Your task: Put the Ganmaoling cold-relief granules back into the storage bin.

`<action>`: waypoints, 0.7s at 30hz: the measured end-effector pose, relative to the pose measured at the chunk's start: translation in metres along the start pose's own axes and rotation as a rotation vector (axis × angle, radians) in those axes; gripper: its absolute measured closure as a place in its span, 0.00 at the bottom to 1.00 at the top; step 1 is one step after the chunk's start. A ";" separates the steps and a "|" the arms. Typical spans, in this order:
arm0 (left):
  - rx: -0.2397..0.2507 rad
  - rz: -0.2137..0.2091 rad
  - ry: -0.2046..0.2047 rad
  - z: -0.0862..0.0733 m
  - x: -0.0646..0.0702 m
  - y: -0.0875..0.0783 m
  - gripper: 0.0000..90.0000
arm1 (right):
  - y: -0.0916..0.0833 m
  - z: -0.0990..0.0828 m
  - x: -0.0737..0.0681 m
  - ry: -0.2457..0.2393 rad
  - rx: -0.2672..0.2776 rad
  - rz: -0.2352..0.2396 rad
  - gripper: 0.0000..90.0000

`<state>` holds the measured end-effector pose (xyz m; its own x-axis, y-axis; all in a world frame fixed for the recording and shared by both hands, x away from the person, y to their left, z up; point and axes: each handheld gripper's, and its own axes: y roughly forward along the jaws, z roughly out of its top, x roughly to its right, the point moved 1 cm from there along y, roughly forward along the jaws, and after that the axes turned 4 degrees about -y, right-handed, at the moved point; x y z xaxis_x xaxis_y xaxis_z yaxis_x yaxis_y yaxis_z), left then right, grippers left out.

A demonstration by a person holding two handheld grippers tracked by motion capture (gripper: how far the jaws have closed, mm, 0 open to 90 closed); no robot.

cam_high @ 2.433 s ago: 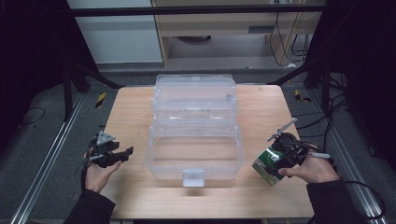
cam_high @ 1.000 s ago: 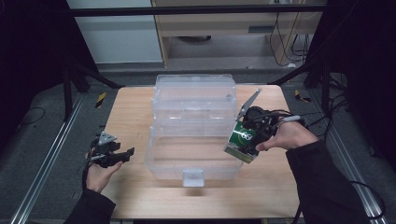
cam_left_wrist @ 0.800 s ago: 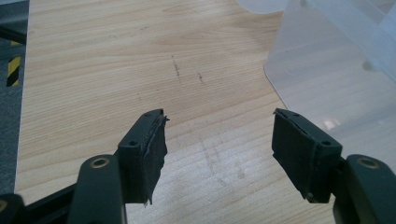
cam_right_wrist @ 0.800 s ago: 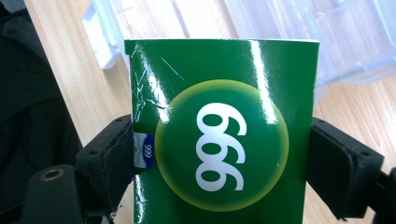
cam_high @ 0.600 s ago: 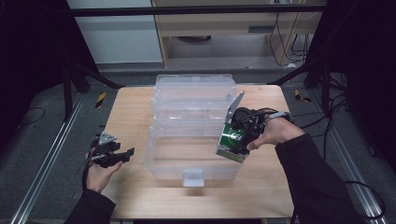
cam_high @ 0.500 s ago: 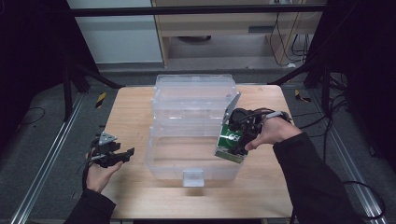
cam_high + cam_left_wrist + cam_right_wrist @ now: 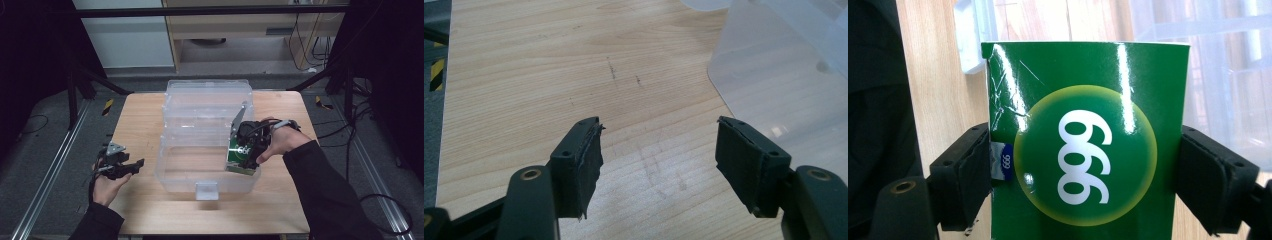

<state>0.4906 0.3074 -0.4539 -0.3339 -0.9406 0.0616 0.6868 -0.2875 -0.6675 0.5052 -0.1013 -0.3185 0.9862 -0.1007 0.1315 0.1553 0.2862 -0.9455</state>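
High view shows me my right gripper (image 7: 246, 150) clamped on the green box (image 7: 241, 156), holding it tilted over the right end of the clear plastic bin (image 7: 205, 145) on the table (image 7: 140, 120), while my left gripper (image 7: 120, 165) hovers spread wide, holding nothing, beside the bin's left wall.

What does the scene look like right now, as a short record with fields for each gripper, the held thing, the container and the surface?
left gripper: open, holding nothing, low over the table at its left side
right gripper: shut on the green box
green box: printed 999, at the right side of the bin
clear plastic bin: mid-table, with a front latch
wooden table: light wood, carries the bin
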 end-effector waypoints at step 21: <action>-0.008 0.000 0.005 -0.001 0.000 0.002 0.38 | 0.031 0.000 0.008 -0.128 -0.061 0.022 0.19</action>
<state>0.4915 0.3072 -0.4561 -0.3370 -0.9397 0.0576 0.6818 -0.2858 -0.6734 0.5180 -0.0938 -0.3465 0.9892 0.0289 0.1438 0.1335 0.2283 -0.9644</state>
